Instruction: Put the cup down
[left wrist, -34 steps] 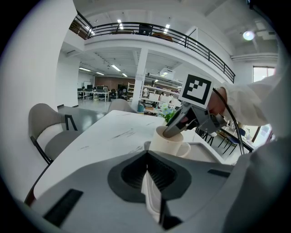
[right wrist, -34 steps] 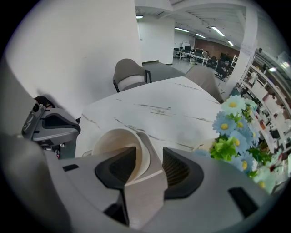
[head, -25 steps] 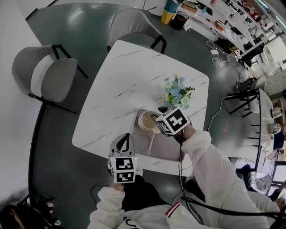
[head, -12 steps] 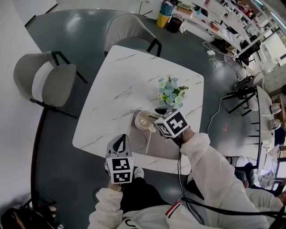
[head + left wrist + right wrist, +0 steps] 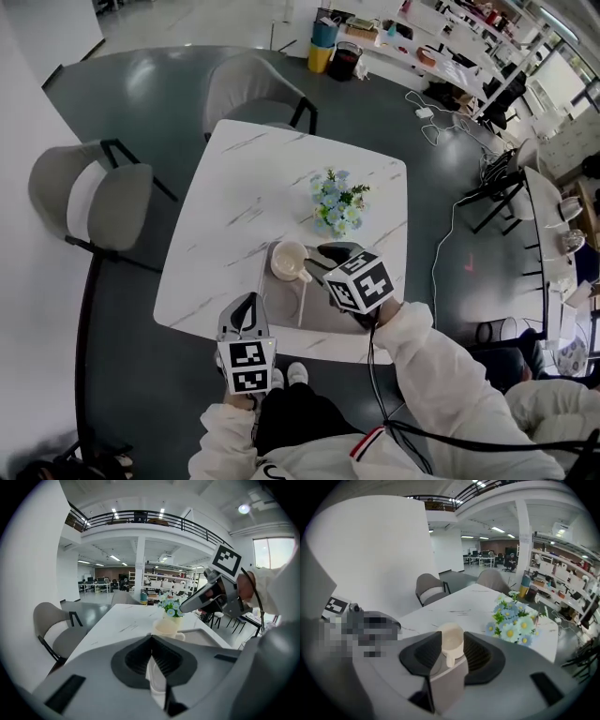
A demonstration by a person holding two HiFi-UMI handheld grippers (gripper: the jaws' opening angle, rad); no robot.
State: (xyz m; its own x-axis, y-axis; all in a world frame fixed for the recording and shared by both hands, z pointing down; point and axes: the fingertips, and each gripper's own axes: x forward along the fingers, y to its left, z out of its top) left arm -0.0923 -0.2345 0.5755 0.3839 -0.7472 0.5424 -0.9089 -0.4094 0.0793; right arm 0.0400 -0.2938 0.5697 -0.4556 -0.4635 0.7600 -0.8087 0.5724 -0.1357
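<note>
The cup [image 5: 287, 260] stands upright on the gray tray [image 5: 281, 302], in the tray's corner toward 11 o'clock, with its handle turned toward the right tool [image 5: 333, 255]. One second ago this tool was right at the cup. Now it has drawn back toward 4 o'clock, and a small gap shows between its tips and the handle. Its jaws are apart and hold nothing; in the right gripper view the cup is seen beyond them, in the opening. The cup itself keeps the same corner of the tray as before.

The left tool [image 5: 247, 302] has its jaws together and empty. As before, it hangs just outside the near edge of the counter [image 5: 244, 206], at 7 o'clock from the cup.

The tray lies along the near edge of the counter. From 9 to 12 o'clock of the cup the white counter is bare up to its edges. The flowers [image 5: 336, 199] stand near, at 1 o'clock from the cup. One chair [image 5: 94, 192] is at the counter's 9 o'clock side and a second chair [image 5: 248, 89] at its 12 o'clock side.
</note>
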